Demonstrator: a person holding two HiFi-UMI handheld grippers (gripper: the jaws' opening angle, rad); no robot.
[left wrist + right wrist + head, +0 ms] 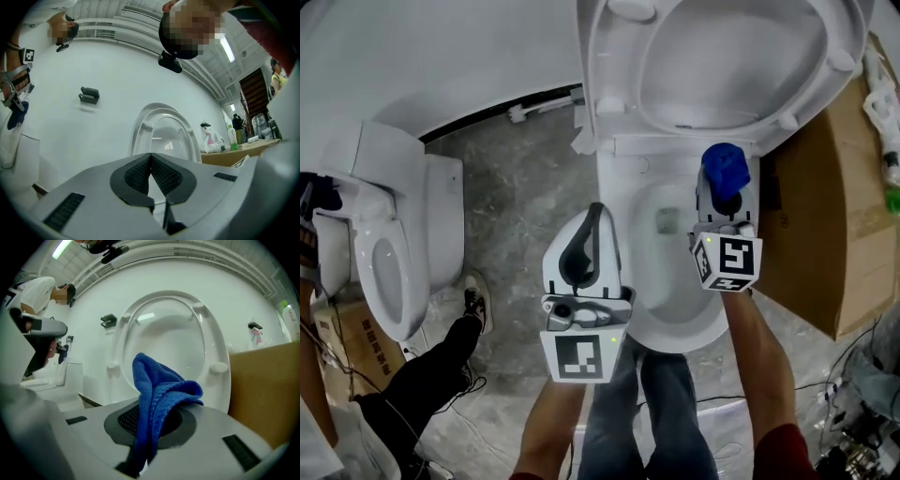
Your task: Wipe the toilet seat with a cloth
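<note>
The white toilet's seat (617, 66) is raised upright against the wall, and the bowl (675, 319) lies open below me. My right gripper (727, 192) is shut on a blue cloth (725, 167) over the bowl's right rear rim, just below the raised seat. In the right gripper view the cloth (159, 394) bunches up out of the jaws in front of the seat ring (214, 338). My left gripper (593, 216) hovers over the bowl's left rim. Its pads (161, 173) touch with nothing between them, and the seat (139, 129) stands ahead.
A second toilet (394, 234) stands at the left. A cardboard box (825, 234) flanks the bowl on the right, with bottles (886, 141) on it. Another person's leg and black shoe (475, 305) are on the grey floor. Cables lie at the lower right.
</note>
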